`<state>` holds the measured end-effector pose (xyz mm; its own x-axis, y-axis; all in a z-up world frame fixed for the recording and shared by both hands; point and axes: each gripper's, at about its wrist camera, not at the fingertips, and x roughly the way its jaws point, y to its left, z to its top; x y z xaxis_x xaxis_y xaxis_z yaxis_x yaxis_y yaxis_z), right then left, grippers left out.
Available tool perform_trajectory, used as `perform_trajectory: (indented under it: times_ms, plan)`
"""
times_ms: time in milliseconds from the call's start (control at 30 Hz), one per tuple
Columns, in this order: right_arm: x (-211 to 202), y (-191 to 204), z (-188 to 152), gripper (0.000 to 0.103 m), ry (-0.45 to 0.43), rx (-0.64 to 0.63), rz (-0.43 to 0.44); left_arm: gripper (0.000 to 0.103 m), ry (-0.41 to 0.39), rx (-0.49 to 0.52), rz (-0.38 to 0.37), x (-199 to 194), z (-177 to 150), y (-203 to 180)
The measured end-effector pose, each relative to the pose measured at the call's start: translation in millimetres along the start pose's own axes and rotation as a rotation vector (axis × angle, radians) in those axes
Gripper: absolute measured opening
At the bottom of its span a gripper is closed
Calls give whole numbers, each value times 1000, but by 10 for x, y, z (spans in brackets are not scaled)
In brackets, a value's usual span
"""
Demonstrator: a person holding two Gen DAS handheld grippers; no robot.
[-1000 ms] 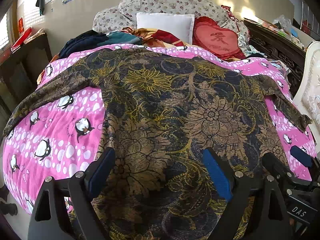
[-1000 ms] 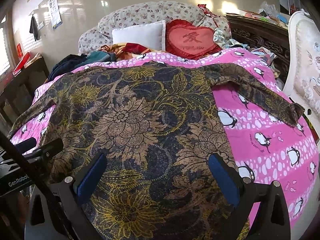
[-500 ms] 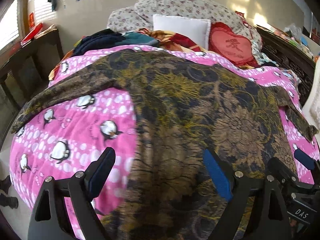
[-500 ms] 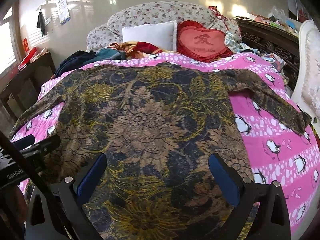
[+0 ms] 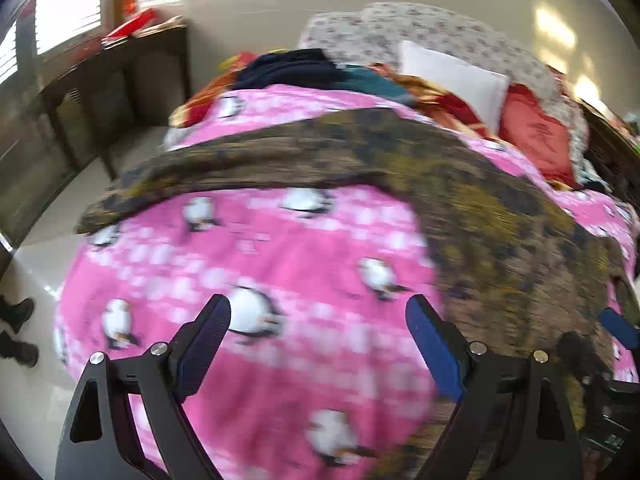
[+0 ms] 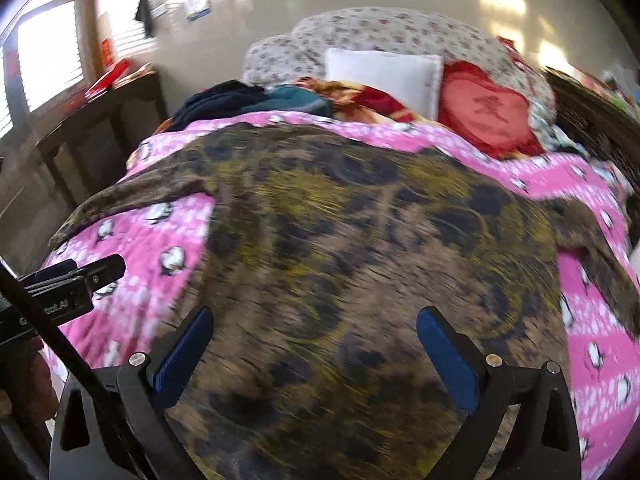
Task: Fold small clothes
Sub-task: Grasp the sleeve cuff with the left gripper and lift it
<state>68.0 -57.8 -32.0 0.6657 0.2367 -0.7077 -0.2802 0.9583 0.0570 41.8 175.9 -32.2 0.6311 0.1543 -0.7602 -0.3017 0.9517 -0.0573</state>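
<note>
A dark shirt with a gold and brown flower print (image 6: 360, 248) lies spread flat on a pink penguin blanket (image 5: 312, 248), sleeves out to both sides. In the left wrist view the shirt (image 5: 500, 220) fills the right side, its left sleeve (image 5: 208, 172) stretching across the blanket. My left gripper (image 5: 320, 344) is open and empty above the bare blanket, left of the shirt's body. My right gripper (image 6: 316, 356) is open and empty above the shirt's lower middle. Both views are blurred.
Pillows, a white cushion (image 6: 384, 72), a red heart cushion (image 6: 484, 116) and a pile of dark clothes (image 6: 224, 100) lie at the bed's head. A dark wooden cabinet (image 5: 100, 92) stands left of the bed. Floor and feet (image 5: 16, 332) show at lower left.
Both grippers have swung to the left. My left gripper went from over the shirt's hem to over the bare pink blanket. Both stay open.
</note>
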Motion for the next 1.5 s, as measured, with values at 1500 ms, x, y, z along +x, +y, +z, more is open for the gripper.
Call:
perform_trajectory:
  times_ms: [1500]
  plan:
    - [669, 1031, 270, 103, 120, -138, 134, 103, 122, -402, 123, 879, 260, 2248]
